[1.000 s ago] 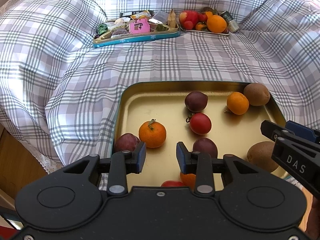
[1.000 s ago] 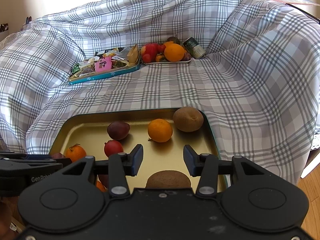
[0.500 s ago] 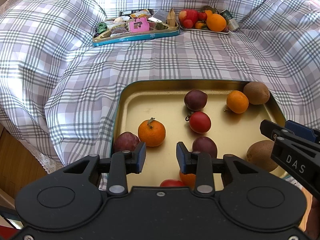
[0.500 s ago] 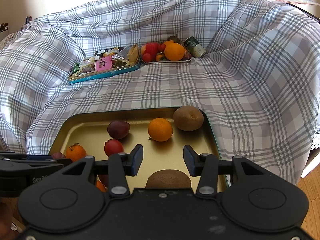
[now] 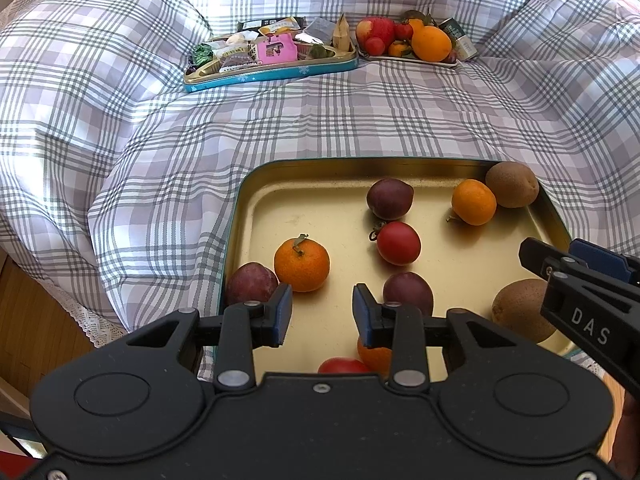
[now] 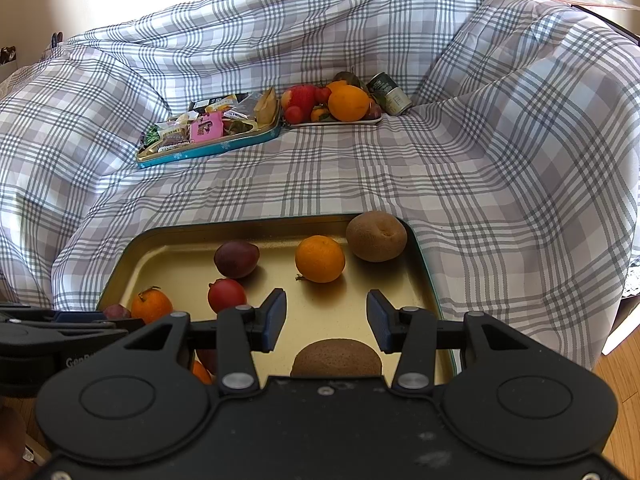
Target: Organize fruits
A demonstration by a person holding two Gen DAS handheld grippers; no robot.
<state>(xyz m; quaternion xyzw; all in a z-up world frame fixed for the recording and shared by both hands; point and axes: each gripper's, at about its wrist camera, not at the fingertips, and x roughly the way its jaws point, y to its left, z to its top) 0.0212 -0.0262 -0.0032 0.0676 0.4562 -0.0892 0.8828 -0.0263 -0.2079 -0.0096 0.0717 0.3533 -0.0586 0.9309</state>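
Note:
A gold tray [image 5: 240,216] on the plaid cloth holds loose fruit. In the left wrist view I see a tangerine [image 5: 302,264], a plum [image 5: 252,284] at the tray's left rim, another plum [image 5: 390,199], a red fruit [image 5: 399,243], a second tangerine [image 5: 474,202] and two kiwis [image 5: 512,184] [image 5: 520,310]. My left gripper [image 5: 322,308] hangs open over the tray's near part with nothing between its pads. My right gripper [image 6: 326,312] is open too, above a kiwi [image 6: 336,356]; a tangerine [image 6: 320,258] and a kiwi [image 6: 376,236] lie beyond it.
At the back of the cloth stand a blue tin of snacks [image 5: 272,60] and a plate of fruit [image 5: 408,38] with a can [image 5: 458,38] beside it. The cloth rises in folds around the sides. Wooden floor [image 5: 36,320] shows at lower left.

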